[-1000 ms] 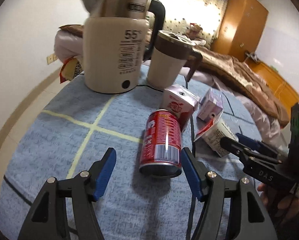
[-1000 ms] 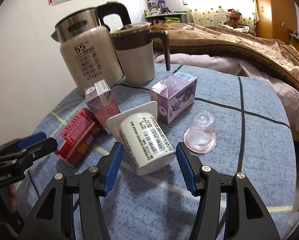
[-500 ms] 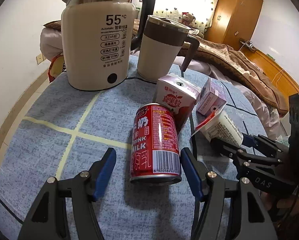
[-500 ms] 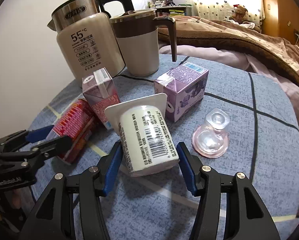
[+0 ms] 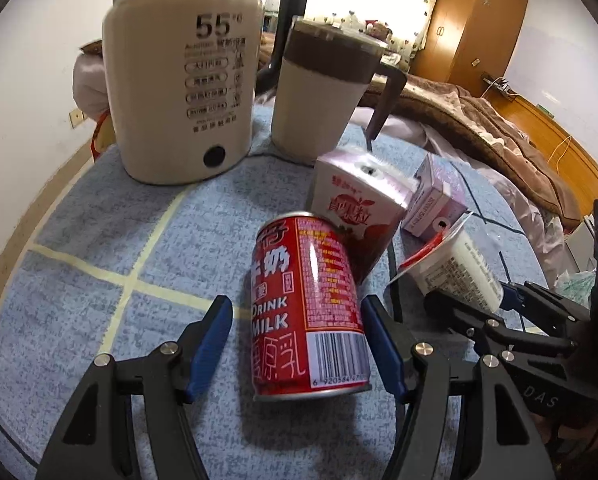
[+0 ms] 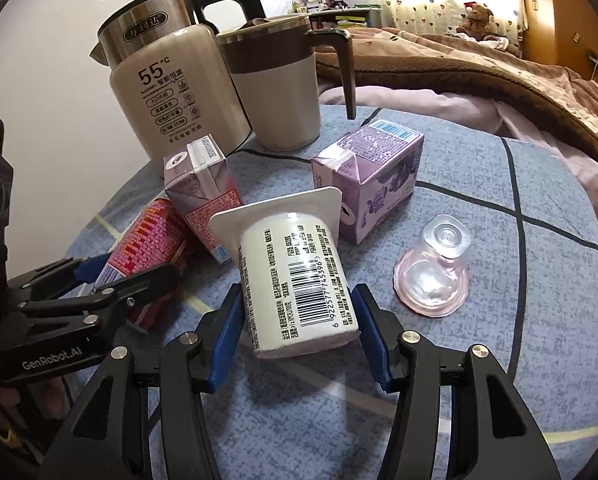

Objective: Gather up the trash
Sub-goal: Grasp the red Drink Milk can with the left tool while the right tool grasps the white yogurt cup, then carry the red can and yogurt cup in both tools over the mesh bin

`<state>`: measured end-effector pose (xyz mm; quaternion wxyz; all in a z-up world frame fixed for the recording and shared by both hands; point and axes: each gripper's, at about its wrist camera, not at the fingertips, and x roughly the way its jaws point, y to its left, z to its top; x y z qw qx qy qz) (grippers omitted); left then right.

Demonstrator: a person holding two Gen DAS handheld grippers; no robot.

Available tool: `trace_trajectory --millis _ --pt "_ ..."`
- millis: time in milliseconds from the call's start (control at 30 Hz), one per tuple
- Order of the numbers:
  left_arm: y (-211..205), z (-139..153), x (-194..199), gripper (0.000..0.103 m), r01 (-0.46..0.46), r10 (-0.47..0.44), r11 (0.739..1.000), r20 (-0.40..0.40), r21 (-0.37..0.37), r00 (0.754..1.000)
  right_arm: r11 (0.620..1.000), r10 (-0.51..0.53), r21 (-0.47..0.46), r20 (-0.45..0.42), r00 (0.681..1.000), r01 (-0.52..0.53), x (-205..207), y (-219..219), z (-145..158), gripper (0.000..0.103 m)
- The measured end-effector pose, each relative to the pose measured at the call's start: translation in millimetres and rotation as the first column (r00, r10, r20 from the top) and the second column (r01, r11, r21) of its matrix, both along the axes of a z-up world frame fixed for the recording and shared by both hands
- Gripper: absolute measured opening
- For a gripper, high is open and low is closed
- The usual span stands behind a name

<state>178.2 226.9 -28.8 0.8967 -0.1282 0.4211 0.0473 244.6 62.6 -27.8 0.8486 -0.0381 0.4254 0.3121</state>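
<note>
The can (image 5: 307, 312) lies on its side between the fingers of the left gripper (image 5: 297, 344). The jaws are closing, but a gap shows beside the left pad and the right pad is just beside the can wall, so it is not yet gripped. I judge the can stiff, smooth and rather slippery (it may roll); the best hold is across the round wall near its middle.

The cup (image 6: 299, 280) lies on its side between the fingers of the right gripper (image 6: 297, 336), whose pads stand just beside its walls; I cannot tell if they press. It looks light and thin, so a hard squeeze may crush it.

Whether either holds liquid is hidden. No bin shows in either view.
</note>
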Motion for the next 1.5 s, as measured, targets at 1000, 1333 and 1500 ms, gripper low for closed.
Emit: trace_trajectory --millis 1000,1333,1500 --pt "-20 21 -53 0.054 0.026 -0.023 0.999 0.083 -0.031 0.996 0.987 -0.108 0.127 0.048 0.993 0.101 -66 -68 22 0.049" --pt "-29 21 -68 0.054 0.041 -0.039 0.999 0.087 -0.022 0.995 0.975 -0.188 0.128 0.046 0.981 0.181 -82 -93 23 0.049" --pt "-35 24 -76 0.054 0.048 -0.048 0.999 0.095 -0.002 0.994 0.969 -0.215 0.137 0.061 0.975 0.205 -88 -101 29 0.049"
